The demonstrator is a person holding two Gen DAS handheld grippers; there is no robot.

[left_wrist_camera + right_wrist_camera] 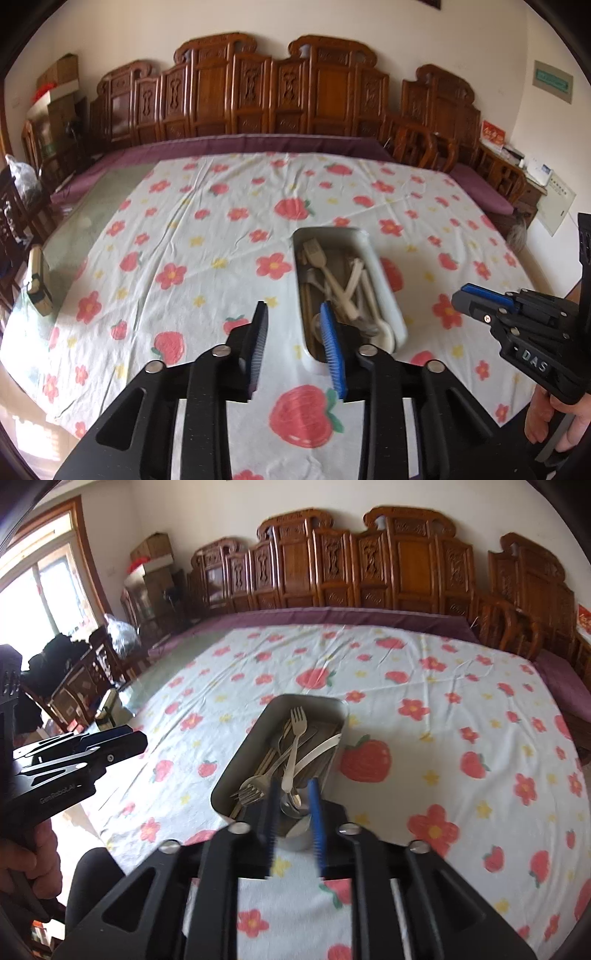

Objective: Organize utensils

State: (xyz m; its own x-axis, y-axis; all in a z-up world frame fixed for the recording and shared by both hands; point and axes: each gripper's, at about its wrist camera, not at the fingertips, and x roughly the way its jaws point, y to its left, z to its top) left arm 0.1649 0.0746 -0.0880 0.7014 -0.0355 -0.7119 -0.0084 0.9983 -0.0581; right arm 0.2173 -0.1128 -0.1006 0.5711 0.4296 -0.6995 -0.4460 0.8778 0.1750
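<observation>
Flowered cloth [207, 236] covers the table; all utensils [291, 753] sit piled in the tray [243, 760], sorting apparently done. Left gripper [295, 325] and right gripper [293, 808] hover above, jaws part-open, empty.

Utensils [341, 288] in white tray [384, 291] beyond empty, parted left hand-held gripper [295, 314]

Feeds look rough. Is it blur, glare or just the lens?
Left wrist view: the tray and its utensils are smeared by motion blur, and the light washes them out pale. Right wrist view: the fork reads sharp, the window is blown out. Both views show fisheye bending.
</observation>
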